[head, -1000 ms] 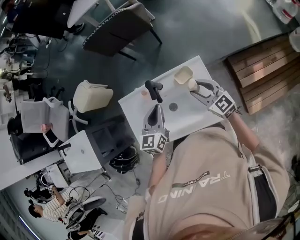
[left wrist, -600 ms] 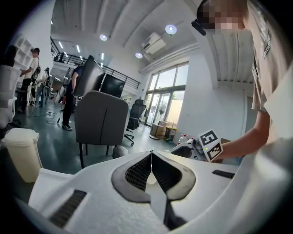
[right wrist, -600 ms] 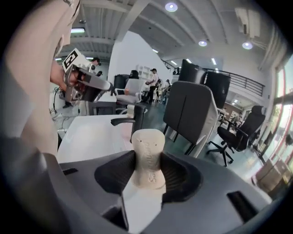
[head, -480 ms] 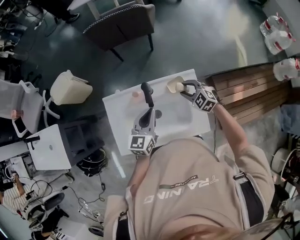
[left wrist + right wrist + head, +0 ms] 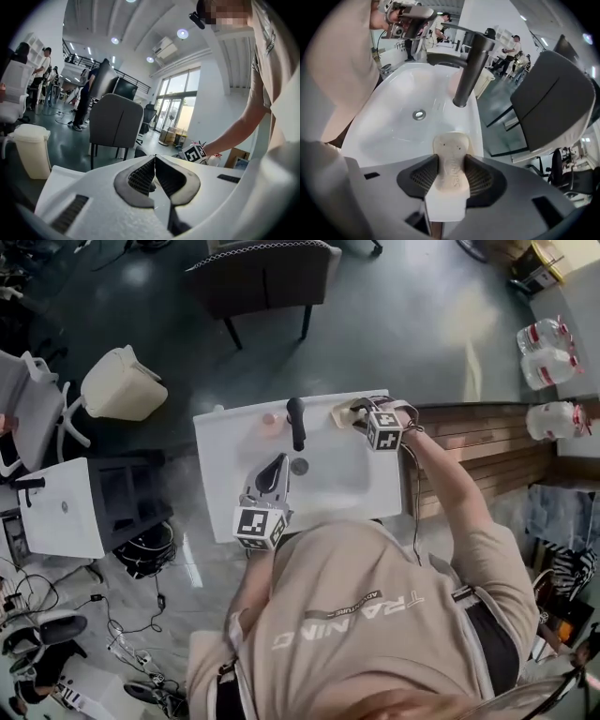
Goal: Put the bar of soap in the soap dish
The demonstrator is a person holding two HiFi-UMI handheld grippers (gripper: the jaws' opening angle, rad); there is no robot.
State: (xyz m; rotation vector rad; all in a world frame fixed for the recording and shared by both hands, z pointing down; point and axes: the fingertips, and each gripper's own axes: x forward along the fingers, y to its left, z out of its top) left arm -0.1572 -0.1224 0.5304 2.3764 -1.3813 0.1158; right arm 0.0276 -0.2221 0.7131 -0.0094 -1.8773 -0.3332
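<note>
A cream bar of soap (image 5: 451,149) stands on edge between the jaws of my right gripper (image 5: 451,165), which is shut on it. In the head view my right gripper (image 5: 359,414) hovers over the cream soap dish (image 5: 341,412) at the sink's back right corner; the soap itself is hidden there. A thin cream rim behind the soap in the right gripper view may be the dish. My left gripper (image 5: 273,471) hangs over the front left of the basin, its jaws (image 5: 154,161) pressed together on nothing.
The white sink (image 5: 375,498) has a black faucet (image 5: 296,423) at the back and a drain (image 5: 299,466) in the basin. A small pink thing (image 5: 270,420) lies left of the faucet. A dark chair (image 5: 267,277) and a cream bin (image 5: 122,383) stand behind.
My right gripper has carried the soap from beside the dish to over it at the sink's back corner. The head camera swung, shifting the whole scene. The left gripper stays over the basin.
</note>
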